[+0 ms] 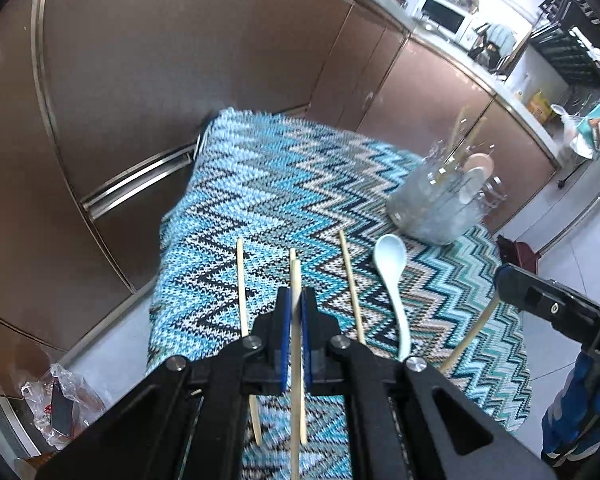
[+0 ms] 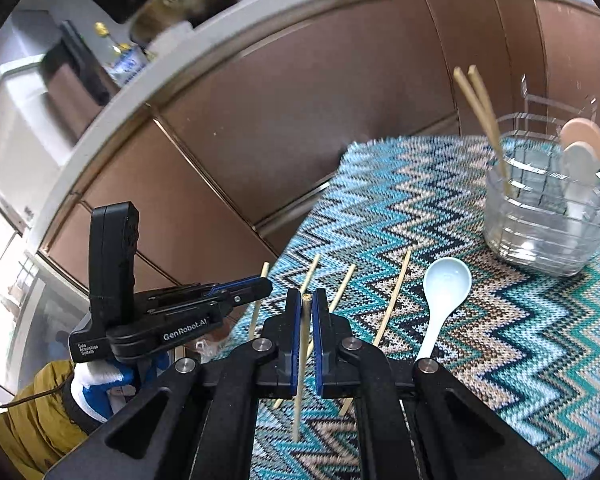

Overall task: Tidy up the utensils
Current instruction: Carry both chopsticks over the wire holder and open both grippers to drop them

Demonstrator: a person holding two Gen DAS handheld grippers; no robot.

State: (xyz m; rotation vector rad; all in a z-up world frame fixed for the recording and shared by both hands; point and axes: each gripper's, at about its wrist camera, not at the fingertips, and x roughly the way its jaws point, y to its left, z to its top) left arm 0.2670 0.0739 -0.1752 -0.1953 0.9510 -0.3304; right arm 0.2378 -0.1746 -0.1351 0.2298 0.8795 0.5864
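Left wrist view: both grippers lifting chopsticks.
Left gripper (image 1: 295, 312) and right gripper (image 2: 306, 312) each pinch 1 chopstick (image 1: 296, 280); next, probably carry them to the clear holder (image 2: 544, 216).

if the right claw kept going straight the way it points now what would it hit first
Most likely the zigzag cloth: the right claw, shut on a chopstick, points down over the loose chopsticks lying there. The brown cupboards come next, though depth is hard to judge.
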